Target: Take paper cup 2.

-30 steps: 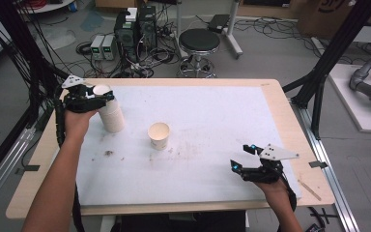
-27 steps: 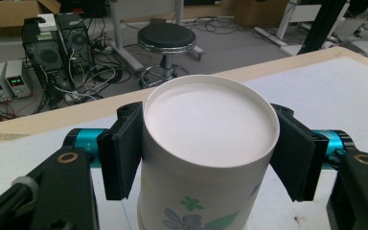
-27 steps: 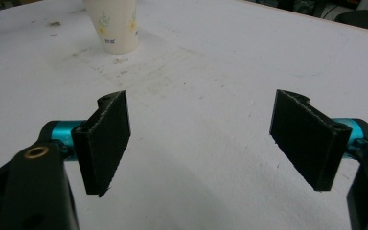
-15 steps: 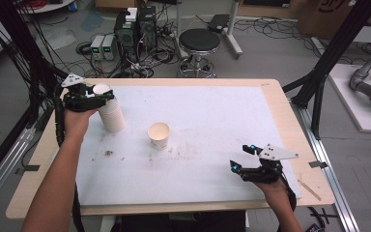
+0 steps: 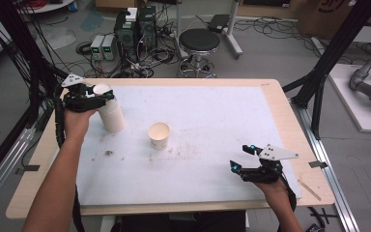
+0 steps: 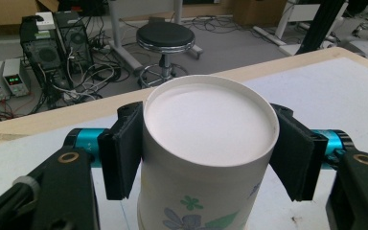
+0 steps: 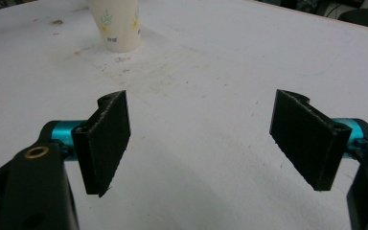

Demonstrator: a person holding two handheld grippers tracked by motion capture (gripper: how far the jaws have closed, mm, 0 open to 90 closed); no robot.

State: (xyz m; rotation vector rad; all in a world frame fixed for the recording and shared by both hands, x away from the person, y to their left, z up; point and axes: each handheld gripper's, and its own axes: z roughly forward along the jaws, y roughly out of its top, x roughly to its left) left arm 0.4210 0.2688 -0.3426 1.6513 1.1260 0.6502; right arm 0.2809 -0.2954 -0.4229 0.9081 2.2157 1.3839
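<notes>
While its black pads press both sides of the rim, the left gripper (image 6: 206, 153) pinches the top of the tall stack of white flower-printed paper cups (image 5: 111, 111) at the table's ten o'clock corner. A single white paper cup (image 5: 158, 135) stands near centre. At four o'clock, the right gripper (image 7: 211, 139) rests with jaws spread over the white table sheet (image 5: 212, 121).

A stack of white paper cups (image 5: 110, 110) is seen upright near the left far corner of the worktop (image 5: 212, 121), printed with blue flowers and green leaves on the wall. Its topmost cup (image 6: 206, 143) is open at the mouth and empty, and its rim is pressed on both sides by the black pads of the left tool (image 5: 104, 95). A single matching cup (image 5: 158, 136) is set upright and apart, nearer the middle.
</notes>
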